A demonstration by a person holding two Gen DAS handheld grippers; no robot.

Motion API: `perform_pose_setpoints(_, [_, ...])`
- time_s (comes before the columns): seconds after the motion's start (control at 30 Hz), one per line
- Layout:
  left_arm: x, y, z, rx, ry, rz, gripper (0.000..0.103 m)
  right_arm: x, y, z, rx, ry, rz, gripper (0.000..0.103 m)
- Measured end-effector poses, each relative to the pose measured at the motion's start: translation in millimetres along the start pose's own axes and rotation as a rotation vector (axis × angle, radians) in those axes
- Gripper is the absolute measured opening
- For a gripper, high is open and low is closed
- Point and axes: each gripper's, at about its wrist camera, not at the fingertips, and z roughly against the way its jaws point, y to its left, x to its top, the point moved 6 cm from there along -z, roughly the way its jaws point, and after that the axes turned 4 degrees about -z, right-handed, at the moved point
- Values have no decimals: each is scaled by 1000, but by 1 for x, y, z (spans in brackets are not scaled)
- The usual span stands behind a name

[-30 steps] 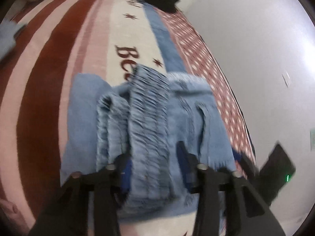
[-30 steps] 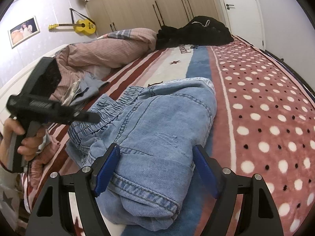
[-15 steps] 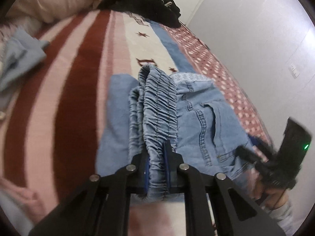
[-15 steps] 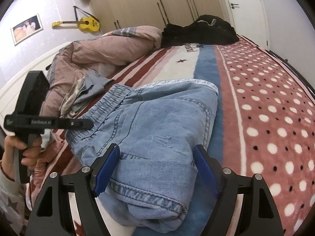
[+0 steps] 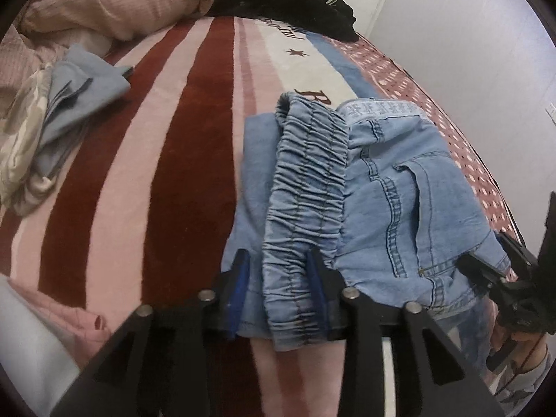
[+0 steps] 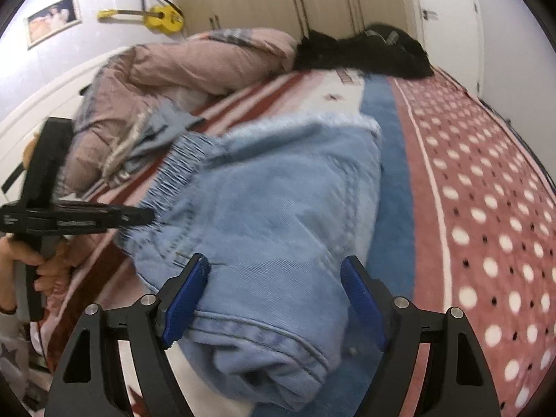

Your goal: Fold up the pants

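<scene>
Light blue denim pants (image 5: 399,208) lie folded in a bundle on the striped bed blanket (image 5: 156,173). Their gathered elastic waistband (image 5: 305,180) runs toward my left gripper (image 5: 279,290), whose jaws stand apart on either side of the waistband's near end. In the right wrist view the pants (image 6: 278,215) fill the middle. My right gripper (image 6: 274,299) is open, its blue pads either side of the thick folded hem end. The left gripper also shows in the right wrist view (image 6: 135,215), at the waistband edge.
A pink duvet (image 5: 114,3) and a black garment pile (image 5: 295,3) lie at the bed's far end. A grey-blue cloth (image 5: 76,87) and patterned fabric lie at the left. The dotted blanket part (image 6: 486,191) reaches the wall side. Wardrobes and a door stand behind.
My left gripper was shut on the waistband half a second ago; its jaws have now opened. The right gripper has stayed open and moved in closer over the hem end.
</scene>
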Motion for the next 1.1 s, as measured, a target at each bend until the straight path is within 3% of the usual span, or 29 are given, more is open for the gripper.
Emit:
perform_pose_setpoints(0.03, [0, 1, 2, 16, 2, -5, 46, -4, -5, -2, -4, 11, -19, 78])
perform_pose_setpoints(0.1, [-2, 3, 4, 40, -1, -19, 52, -9, -10, -4, 0, 17, -37, 78])
perform_pose_setpoints(0.27, [2, 2, 10, 27, -4, -8, 57, -23, -15, -8, -3, 52, -56, 78])
perform_pose_setpoints(0.37, [13, 2, 18, 2, -25, 9, 74, -14, -16, 2, 9, 33, -64, 78])
perform_pose_setpoints(0.43, [24, 2, 21, -53, -40, 40, 83, -3, -16, 15, 1, -14, -50, 78])
perform_pose_setpoints(0.5, [34, 2, 19, -127, -32, 90, 83, 9, -19, 24, -11, -47, -52, 78])
perform_pose_setpoints(0.6, [44, -1, 11, -171, -22, 128, 84, 20, -28, 25, -48, -57, -76, 78])
perform_pose_setpoints(0.7, [46, 0, -10, -127, 43, 119, 84, 22, -38, 18, -113, -51, -62, 78])
perform_pose_setpoints(0.77, [41, 4, -28, -137, 121, 131, 84, 18, -45, 11, -134, -27, -66, 78])
perform_pose_setpoints(0.93, [31, 10, -50, -235, 177, 212, 91, 4, -49, -7, 52, 72, -168, 77])
perform_pose_setpoints(1.1, [31, 6, -55, -266, 185, 212, 85, -3, -38, -21, 139, 110, -198, 63])
